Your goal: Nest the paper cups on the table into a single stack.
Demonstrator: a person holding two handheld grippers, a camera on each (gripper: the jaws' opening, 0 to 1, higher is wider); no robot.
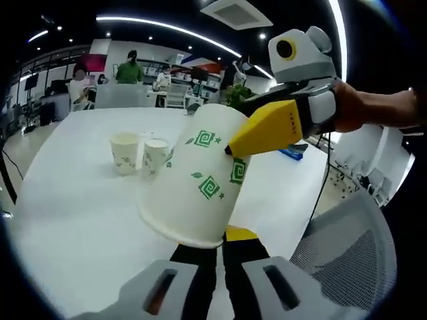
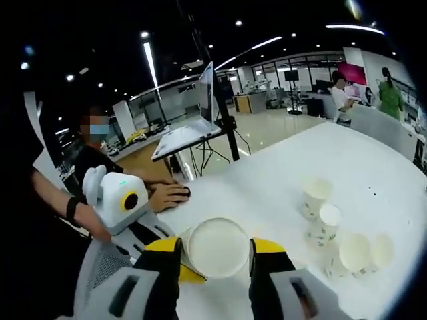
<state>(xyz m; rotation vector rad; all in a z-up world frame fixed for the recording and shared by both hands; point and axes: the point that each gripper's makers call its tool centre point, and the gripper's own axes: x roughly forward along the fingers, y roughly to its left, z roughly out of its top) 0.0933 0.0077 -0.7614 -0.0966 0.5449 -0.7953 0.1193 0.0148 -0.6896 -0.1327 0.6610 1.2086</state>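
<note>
A white paper cup with green swirl prints (image 1: 200, 177) hangs tilted above the white table (image 1: 80, 213). My left gripper (image 1: 220, 243) is shut on the wall at its wide near end. My right gripper (image 1: 257, 137) reaches in from the right, its yellow jaw against the cup's far end. In the right gripper view the cup's round white end (image 2: 217, 248) sits between the yellow pads of my right gripper (image 2: 215, 252), shut on it, with my left gripper (image 2: 187, 270) just below. Two more cups (image 1: 125, 152) (image 1: 155, 155) stand on the table; they show as several cups (image 2: 327, 223).
A grey mesh chair (image 1: 353, 260) stands at the table's near edge. A blue object (image 1: 293, 155) lies by the far right edge. A person sits with a hand (image 2: 168, 197) on the table, near a laptop on a stand (image 2: 193, 130). Other people are in the background.
</note>
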